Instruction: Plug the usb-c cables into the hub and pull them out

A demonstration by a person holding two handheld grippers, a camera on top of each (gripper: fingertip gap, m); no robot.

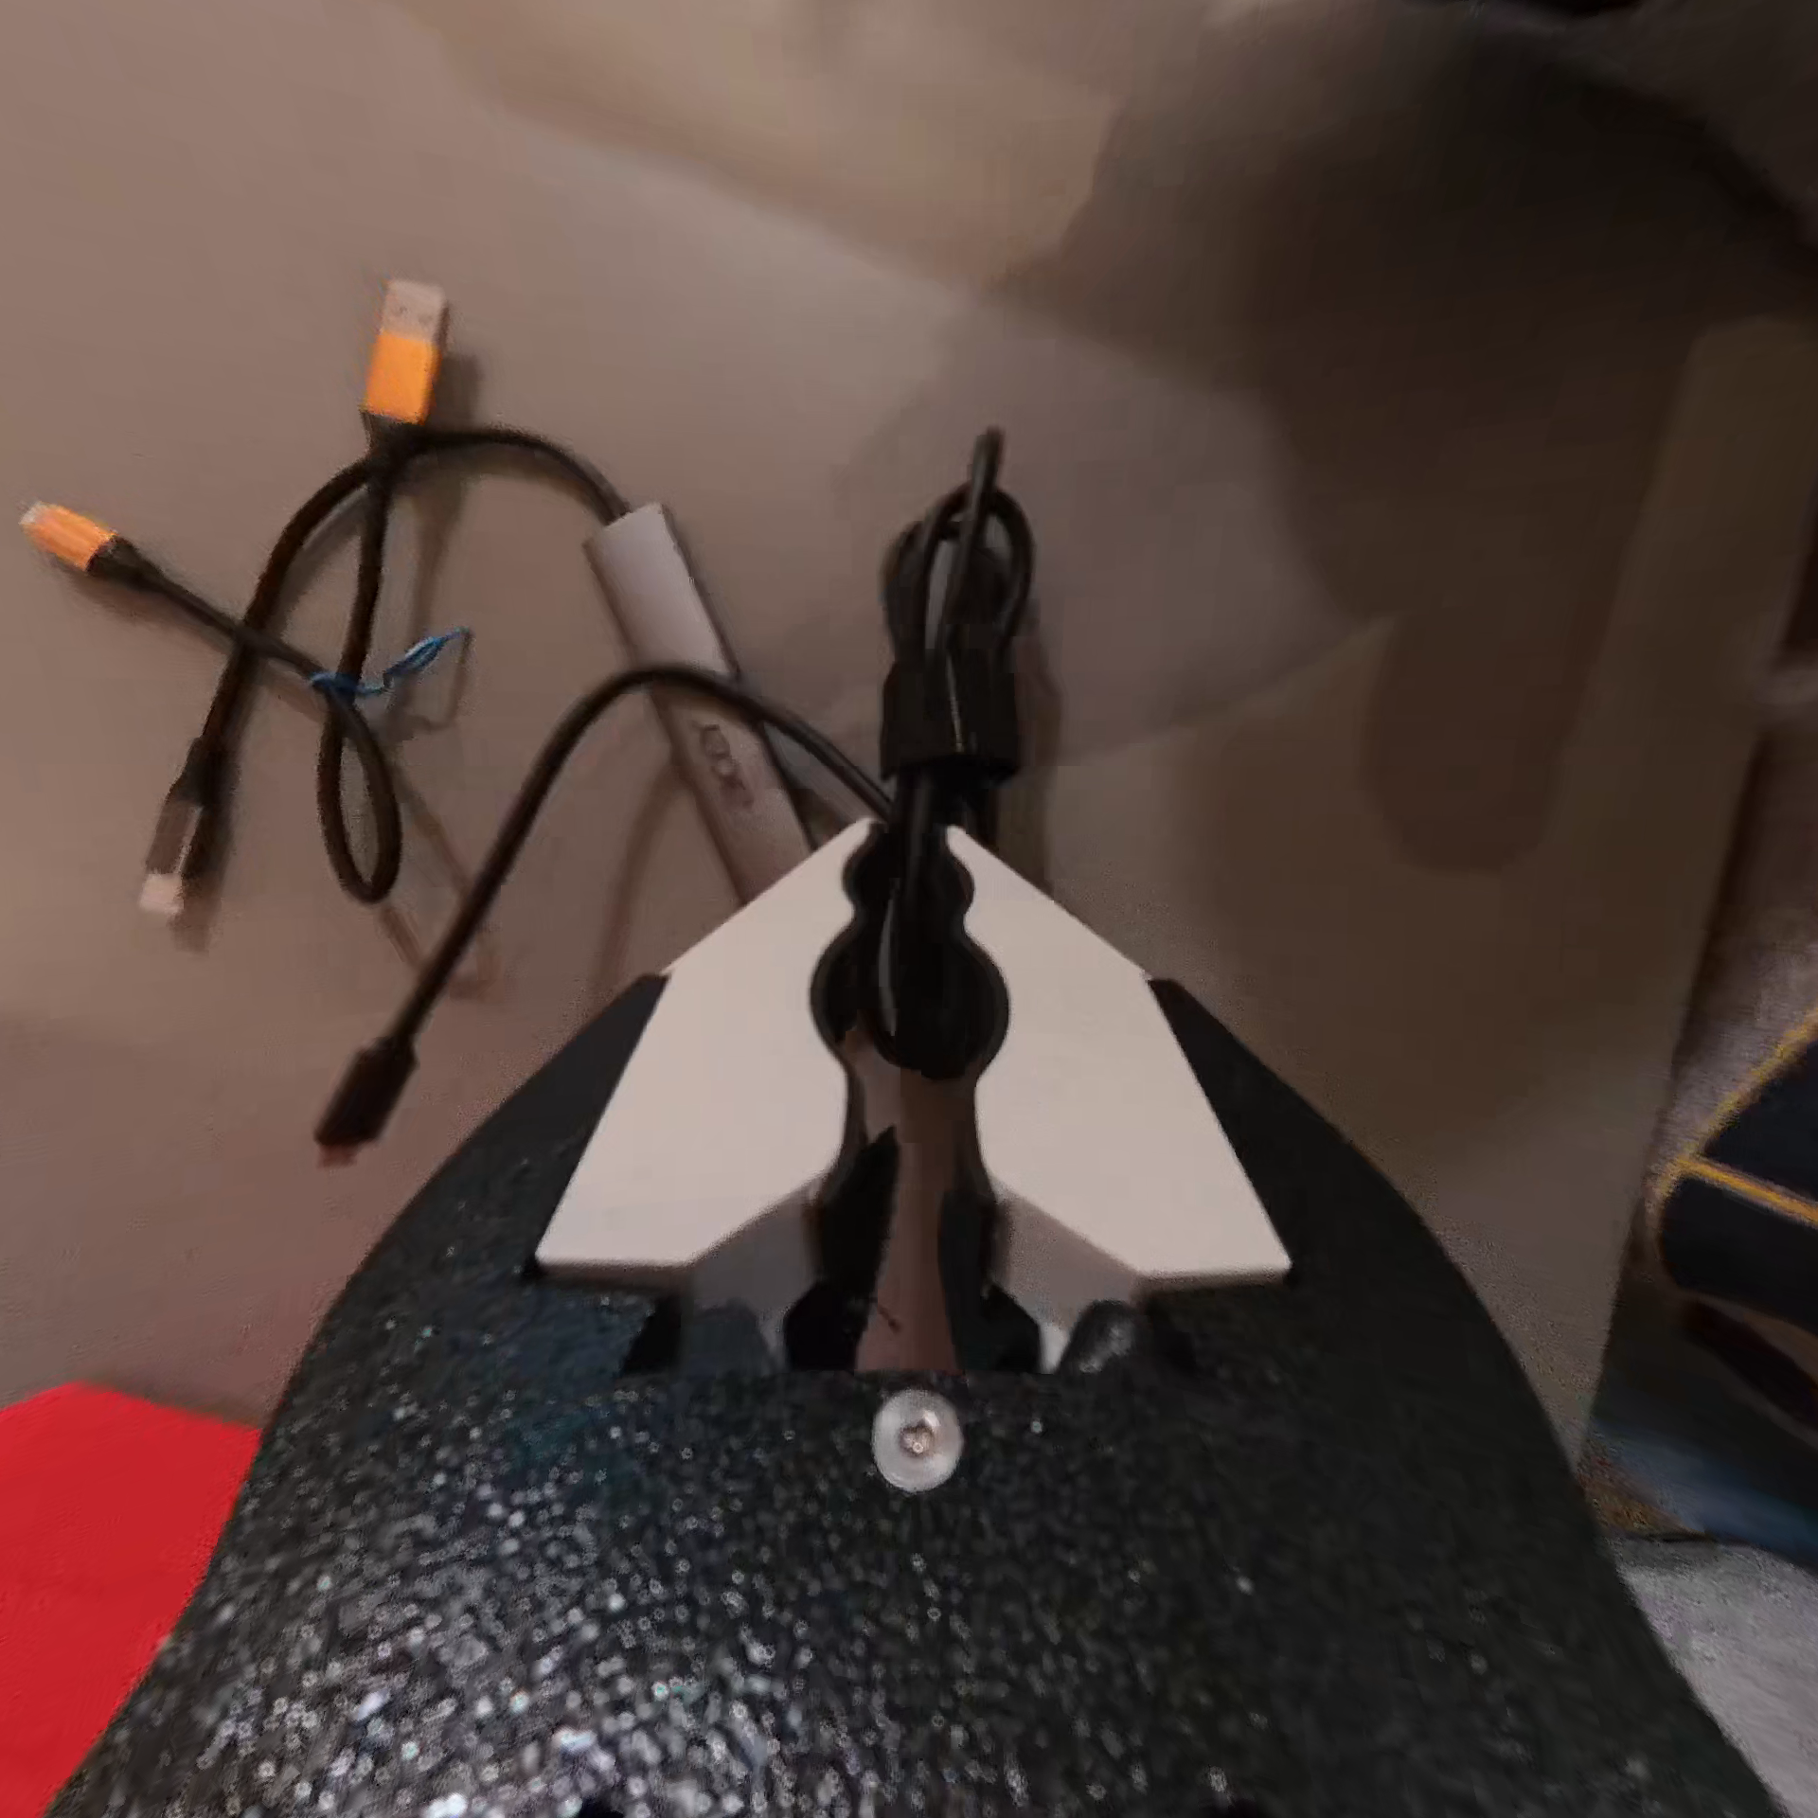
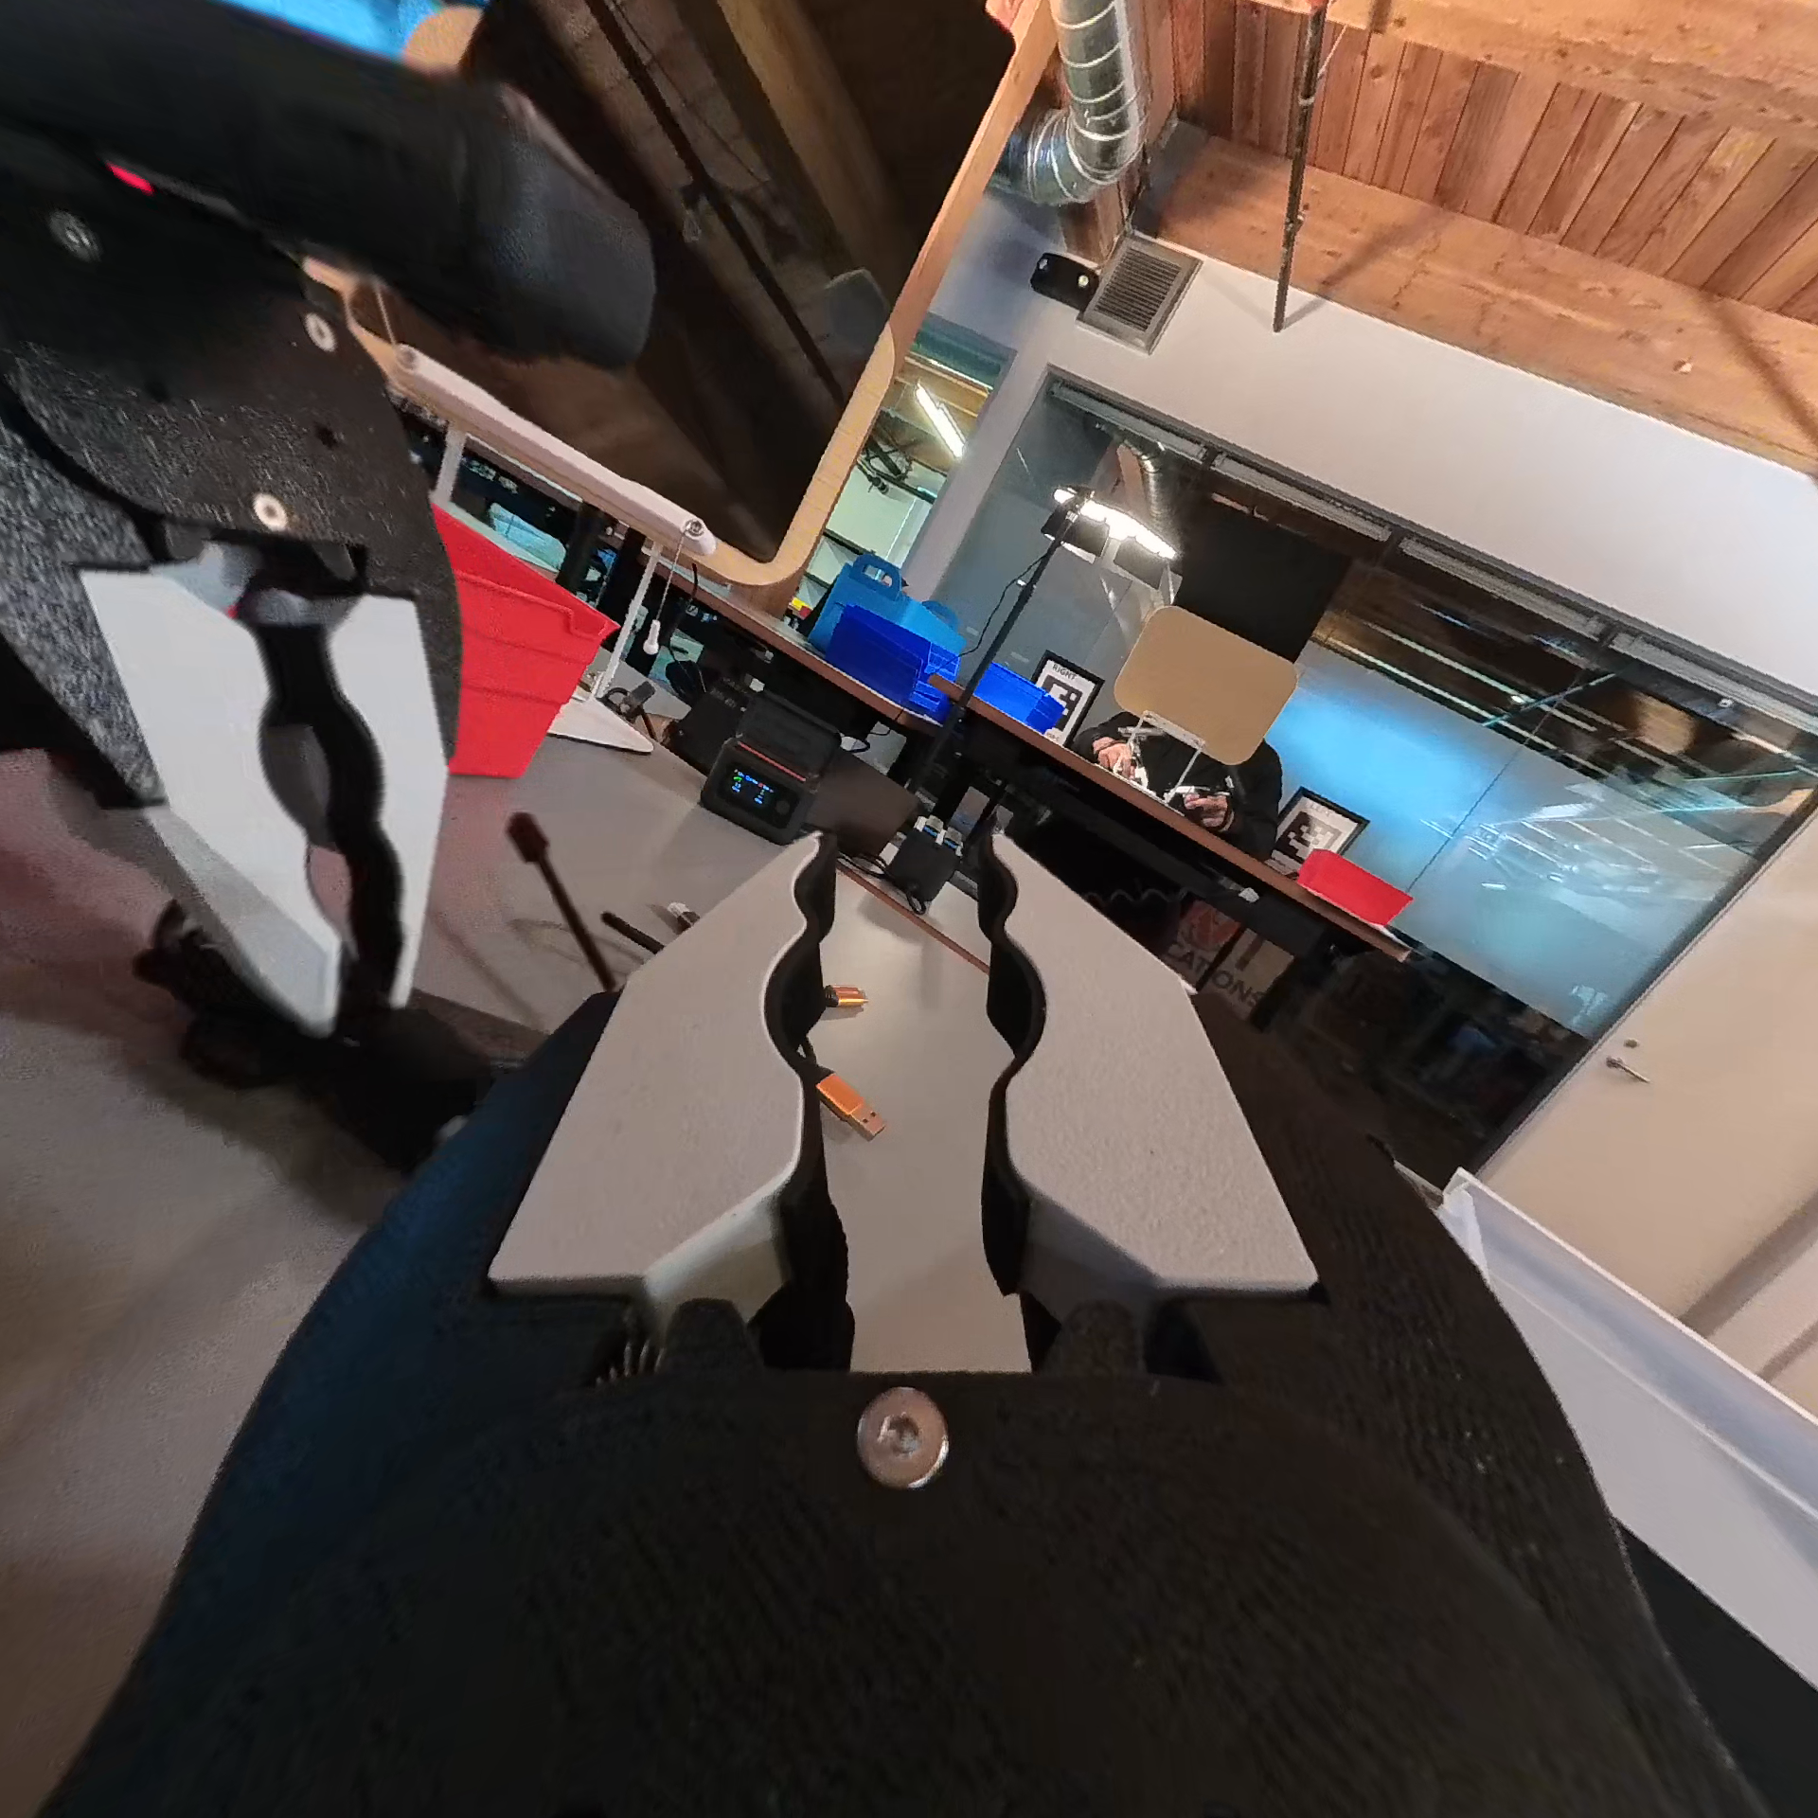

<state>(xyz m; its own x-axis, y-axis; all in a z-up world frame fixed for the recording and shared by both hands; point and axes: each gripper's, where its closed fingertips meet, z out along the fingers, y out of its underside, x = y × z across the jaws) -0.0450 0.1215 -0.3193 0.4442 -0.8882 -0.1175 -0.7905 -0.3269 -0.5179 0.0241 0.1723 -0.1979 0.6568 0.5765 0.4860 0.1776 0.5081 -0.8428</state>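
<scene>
My left gripper (image 1: 910,836) is shut on a bundled black cable (image 1: 949,669), held above the grey table; the cable's loose end with a black plug (image 1: 359,1097) hangs to the left. The white hub (image 1: 689,689) lies on the table just beyond, with its own black lead. A cable with orange plugs (image 1: 398,359) lies at the left, tied with a blue twist tie. My right gripper (image 2: 905,856) is open and empty, low over the table. Orange plugs (image 2: 851,1102) show between its fingers. The left gripper (image 2: 364,994) shows at the left of the right wrist view.
A red bin (image 2: 512,659) stands behind the left gripper and at the lower left of the left wrist view (image 1: 89,1535). A small black device with a lit screen (image 2: 762,777) sits at the table's back. A white tray edge (image 2: 1623,1348) lies at the right. A person sits at a far table. Across from one pair of fingers to the other is roughly 15 cm. My left tips are roughly 5 cm from the white hub (image 1: 689,689).
</scene>
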